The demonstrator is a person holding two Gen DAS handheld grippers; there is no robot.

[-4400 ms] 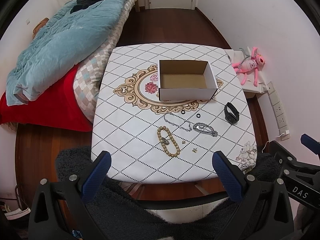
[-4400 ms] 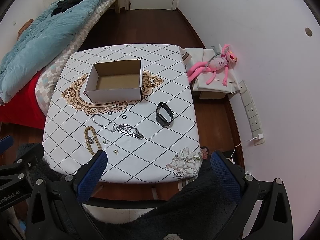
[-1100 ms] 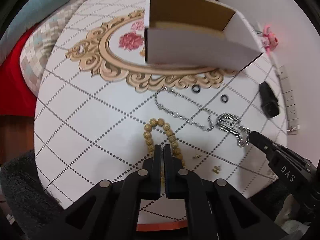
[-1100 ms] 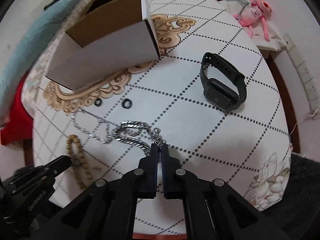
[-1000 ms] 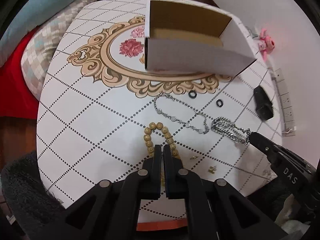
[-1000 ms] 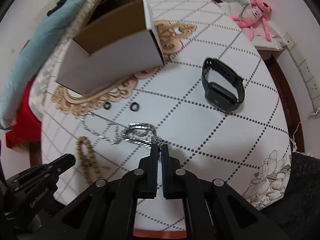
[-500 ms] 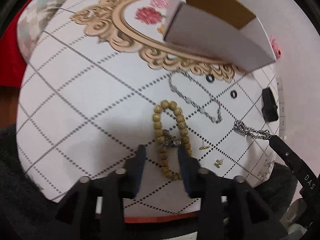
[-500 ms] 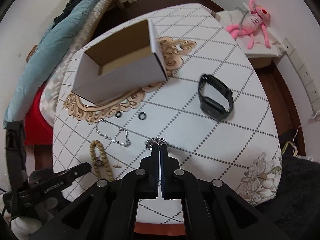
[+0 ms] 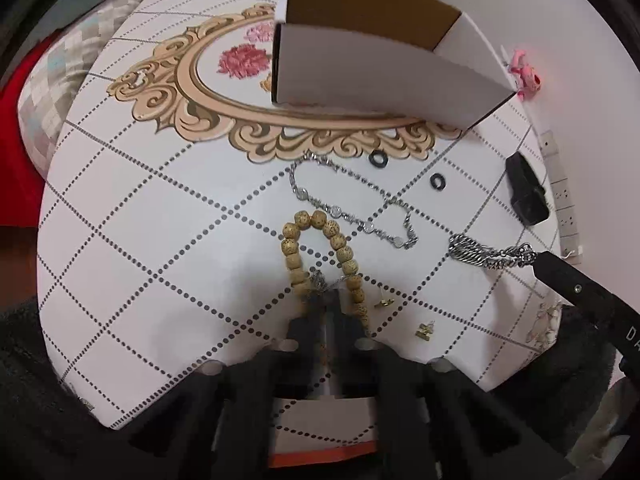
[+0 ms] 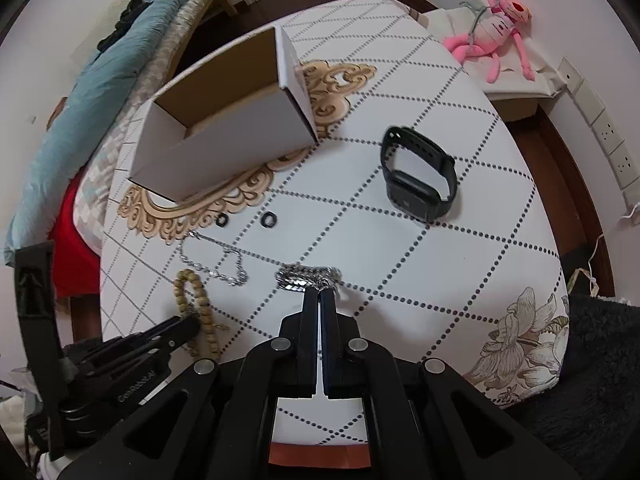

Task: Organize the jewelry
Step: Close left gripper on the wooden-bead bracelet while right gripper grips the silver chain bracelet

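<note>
My right gripper (image 10: 319, 292) is shut on a thick silver chain bracelet (image 10: 298, 276) and holds it above the table; the bracelet also shows in the left wrist view (image 9: 476, 252), hanging from the right gripper's tip. My left gripper (image 9: 326, 300) is blurred and nearly closed around the silver charm of a wooden bead bracelet (image 9: 320, 248), which lies on the table. A thin silver necklace (image 9: 348, 208), two black rings (image 9: 378, 159) (image 9: 437, 181), small gold earrings (image 9: 425, 330) and a black smartwatch (image 10: 418, 184) lie on the tablecloth. An open cardboard box (image 10: 228, 116) stands behind them.
The white patterned table (image 10: 460, 272) has rounded edges. A bed with a blue blanket (image 10: 92, 80) lies to the left. A pink plush toy (image 10: 496, 16) and wall sockets are to the right. A dark fuzzy seat sits at the front edge.
My left gripper had opened over the bead bracelet and has now closed in on its charm. My right gripper has lifted the silver chain bracelet off the table.
</note>
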